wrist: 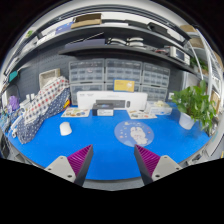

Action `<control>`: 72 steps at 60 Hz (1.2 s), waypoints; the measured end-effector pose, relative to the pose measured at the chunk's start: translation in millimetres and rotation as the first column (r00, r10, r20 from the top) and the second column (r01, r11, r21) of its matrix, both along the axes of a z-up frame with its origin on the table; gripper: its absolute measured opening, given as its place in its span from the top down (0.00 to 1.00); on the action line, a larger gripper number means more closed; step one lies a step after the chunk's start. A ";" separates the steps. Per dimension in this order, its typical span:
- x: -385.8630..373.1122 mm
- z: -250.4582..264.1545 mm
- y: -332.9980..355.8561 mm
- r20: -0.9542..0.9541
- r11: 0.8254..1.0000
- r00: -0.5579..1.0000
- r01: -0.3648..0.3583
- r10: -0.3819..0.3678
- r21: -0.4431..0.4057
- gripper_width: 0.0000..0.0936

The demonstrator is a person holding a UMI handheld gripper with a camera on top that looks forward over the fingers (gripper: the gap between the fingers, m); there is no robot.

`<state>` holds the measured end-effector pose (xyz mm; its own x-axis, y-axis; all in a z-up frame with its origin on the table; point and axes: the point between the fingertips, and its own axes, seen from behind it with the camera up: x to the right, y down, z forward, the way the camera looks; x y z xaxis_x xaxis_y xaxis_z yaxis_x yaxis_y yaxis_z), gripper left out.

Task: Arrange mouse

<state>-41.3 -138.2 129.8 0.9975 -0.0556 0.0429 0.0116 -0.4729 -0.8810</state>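
Observation:
A white mouse (65,128) lies on the blue table cover (100,145), far ahead and to the left of my fingers. A round light-blue mouse pad (133,133) with a white pattern lies ahead, just beyond my right finger. My gripper (112,160) is open and empty, its purple pads (80,158) spread wide over the near edge of the table. Nothing stands between the fingers.
A white printer-like box (106,100) stands at the back of the table. A patterned cloth (40,103) is draped at the left. A green potted plant (195,103) stands at the right. Shelves (110,45) run overhead, with drawer cabinets (122,76) behind.

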 end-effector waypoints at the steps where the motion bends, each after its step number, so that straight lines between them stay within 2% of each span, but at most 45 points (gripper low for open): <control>1: -3.6 -2.9 -1.7 0.000 1.000 1.000 -0.009 0.009 -0.010 0.10; 10: -66.6 -44.6 -4.0 -0.020 0.994 0.996 -0.085 0.083 -0.073 0.10; 21: -144.1 -85.7 18.9 -0.055 0.976 0.986 -0.164 0.158 -0.142 0.09; 34: -214.4 -114.1 85.0 -0.082 0.962 0.979 -0.201 0.189 -0.184 0.09; 52: -244.2 -133.4 187.8 -0.070 0.965 0.992 -0.122 0.109 -0.231 0.09; 72: -228.7 -142.5 256.0 -0.036 0.963 0.999 -0.004 -0.006 -0.270 0.10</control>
<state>-270.1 117.8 -12.6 0.9987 -0.0474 0.0203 -0.0183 -0.6931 -0.7207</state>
